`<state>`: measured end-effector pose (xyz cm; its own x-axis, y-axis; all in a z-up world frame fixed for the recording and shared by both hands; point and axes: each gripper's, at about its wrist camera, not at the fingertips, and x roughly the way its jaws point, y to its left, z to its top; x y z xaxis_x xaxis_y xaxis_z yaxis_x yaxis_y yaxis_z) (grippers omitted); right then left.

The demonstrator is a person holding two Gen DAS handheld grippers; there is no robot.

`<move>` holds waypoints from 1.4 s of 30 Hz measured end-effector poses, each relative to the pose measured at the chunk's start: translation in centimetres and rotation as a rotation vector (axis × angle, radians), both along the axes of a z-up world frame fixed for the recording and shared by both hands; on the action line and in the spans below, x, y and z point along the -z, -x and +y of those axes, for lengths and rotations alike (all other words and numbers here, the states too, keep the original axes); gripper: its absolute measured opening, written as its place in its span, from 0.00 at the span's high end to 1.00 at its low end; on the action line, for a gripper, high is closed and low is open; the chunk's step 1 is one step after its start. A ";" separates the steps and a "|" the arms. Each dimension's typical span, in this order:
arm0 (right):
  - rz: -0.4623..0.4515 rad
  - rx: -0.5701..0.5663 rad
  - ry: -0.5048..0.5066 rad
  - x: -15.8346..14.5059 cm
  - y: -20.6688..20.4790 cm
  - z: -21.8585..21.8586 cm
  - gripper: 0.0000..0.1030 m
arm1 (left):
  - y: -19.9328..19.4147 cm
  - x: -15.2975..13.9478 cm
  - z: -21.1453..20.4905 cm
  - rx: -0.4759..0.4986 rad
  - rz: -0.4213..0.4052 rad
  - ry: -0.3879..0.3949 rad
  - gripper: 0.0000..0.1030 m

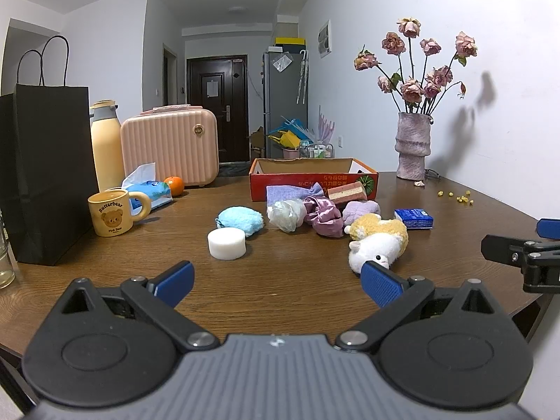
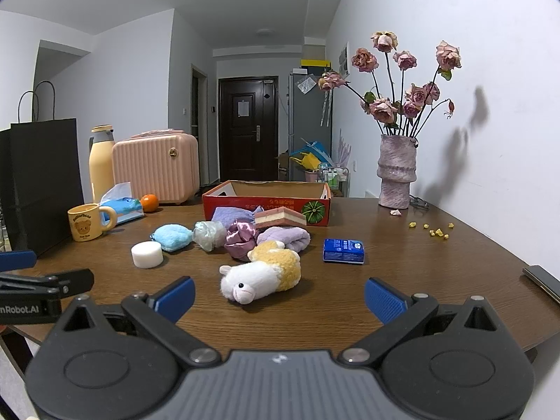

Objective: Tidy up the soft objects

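Observation:
Soft things lie in a loose pile mid-table: a white and yellow plush sheep [image 1: 378, 243] [image 2: 260, 273], a blue fluffy pad [image 1: 240, 221] [image 2: 172, 236], a white round sponge [image 1: 226, 243] [image 2: 147, 254], a purple satin scrunchie [image 1: 323, 215] [image 2: 239, 238], lilac cloths [image 1: 360, 210] [image 2: 285, 238], a layered cake-shaped sponge [image 1: 347, 191] [image 2: 280, 217] and a clear wad [image 1: 287, 214] [image 2: 209, 233]. An open red cardboard box [image 1: 311, 176] [image 2: 266, 200] stands behind them. My left gripper [image 1: 278, 285] is open and empty, near the sheep. My right gripper [image 2: 280, 297] is open and empty, just before the sheep.
A black paper bag [image 1: 45, 175], yellow mug [image 1: 111, 217], tissue pack [image 1: 148, 192], orange [image 1: 174, 185], bottle and pink case [image 1: 169, 145] stand at the left. A vase of dried roses [image 1: 413, 147] stands at the back right. A blue packet [image 2: 343, 250] and a phone [image 2: 542, 280] lie right.

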<state>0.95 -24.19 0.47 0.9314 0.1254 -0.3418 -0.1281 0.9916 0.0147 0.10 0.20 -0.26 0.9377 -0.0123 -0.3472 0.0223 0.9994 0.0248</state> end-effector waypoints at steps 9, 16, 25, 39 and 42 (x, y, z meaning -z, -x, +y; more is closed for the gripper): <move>0.000 0.000 0.000 0.0 0.1 0.0 0.00 | 0.0 0.0 -0.1 -0.001 -0.002 -0.001 0.00; -0.001 -0.001 -0.001 0.0 0.1 0.1 0.00 | 0.0 0.0 -0.1 -0.002 -0.002 -0.002 0.00; 0.000 -0.001 -0.001 -0.1 0.2 0.1 0.00 | 0.0 0.0 -0.1 -0.002 -0.002 -0.002 0.00; -0.001 -0.001 -0.001 -0.2 0.2 0.1 0.00 | 0.0 0.0 -0.1 -0.001 -0.003 -0.003 0.00; -0.001 -0.001 -0.001 -0.2 0.2 0.1 0.00 | 0.1 0.0 -0.1 -0.001 -0.004 -0.003 0.00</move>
